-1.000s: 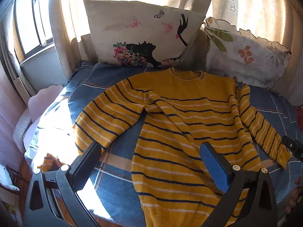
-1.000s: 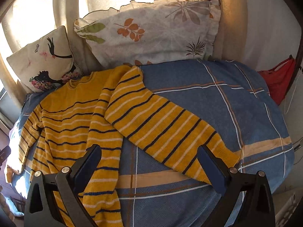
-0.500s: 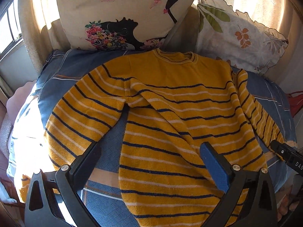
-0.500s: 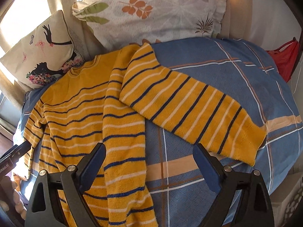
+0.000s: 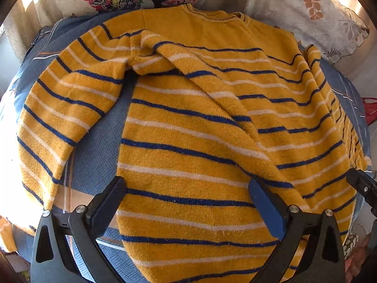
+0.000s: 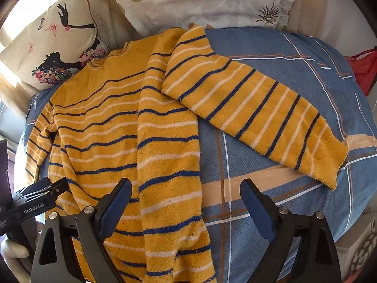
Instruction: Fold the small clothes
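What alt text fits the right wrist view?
A yellow sweater with navy and white stripes lies flat on a blue plaid bedspread, one sleeve spread rightward. The open right gripper hovers above its lower edge; two printed pillows sit behind.

sweater hem: the yellow striped sweater [image 5: 193, 146] runs off both views at 6 o'clock
figure pillow [image 6: 54, 44]: cut off at 12 o'clock in the left view
red bag [image 6: 362, 70]: clipped at 3 o'clock
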A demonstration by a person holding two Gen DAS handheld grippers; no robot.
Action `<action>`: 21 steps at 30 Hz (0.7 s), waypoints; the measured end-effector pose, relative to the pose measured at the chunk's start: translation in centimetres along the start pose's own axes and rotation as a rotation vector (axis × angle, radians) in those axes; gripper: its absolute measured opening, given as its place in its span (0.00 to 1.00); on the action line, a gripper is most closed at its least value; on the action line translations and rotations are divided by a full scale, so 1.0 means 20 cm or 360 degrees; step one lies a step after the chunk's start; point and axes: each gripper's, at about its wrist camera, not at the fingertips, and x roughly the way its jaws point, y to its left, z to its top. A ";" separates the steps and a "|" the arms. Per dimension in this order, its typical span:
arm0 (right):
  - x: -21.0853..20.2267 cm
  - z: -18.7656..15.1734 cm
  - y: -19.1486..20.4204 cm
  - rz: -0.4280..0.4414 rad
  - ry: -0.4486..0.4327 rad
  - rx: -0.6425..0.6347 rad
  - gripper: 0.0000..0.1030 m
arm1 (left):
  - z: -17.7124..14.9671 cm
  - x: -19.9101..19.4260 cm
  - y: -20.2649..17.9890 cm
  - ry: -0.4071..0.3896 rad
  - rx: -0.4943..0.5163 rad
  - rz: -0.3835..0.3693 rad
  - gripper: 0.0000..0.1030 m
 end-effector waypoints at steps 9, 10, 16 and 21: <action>0.01 -0.01 -0.02 0.0027 0.0012 -0.0038 0.93 | -0.05 0.01 -0.04 0.0013 0.0030 0.0138 1.00; 0.01 -0.01 -0.03 0.0030 0.0012 -0.0043 0.93 | -0.05 0.01 -0.04 0.0012 0.0024 0.0148 1.00; -0.01 -0.01 -0.08 0.0048 0.0002 -0.0060 0.93 | -0.06 0.02 -0.04 0.0008 -0.0039 0.0193 1.00; -0.02 -0.01 -0.12 0.0071 0.0003 -0.0088 0.93 | -0.05 0.02 -0.04 0.0032 -0.0104 0.0217 1.00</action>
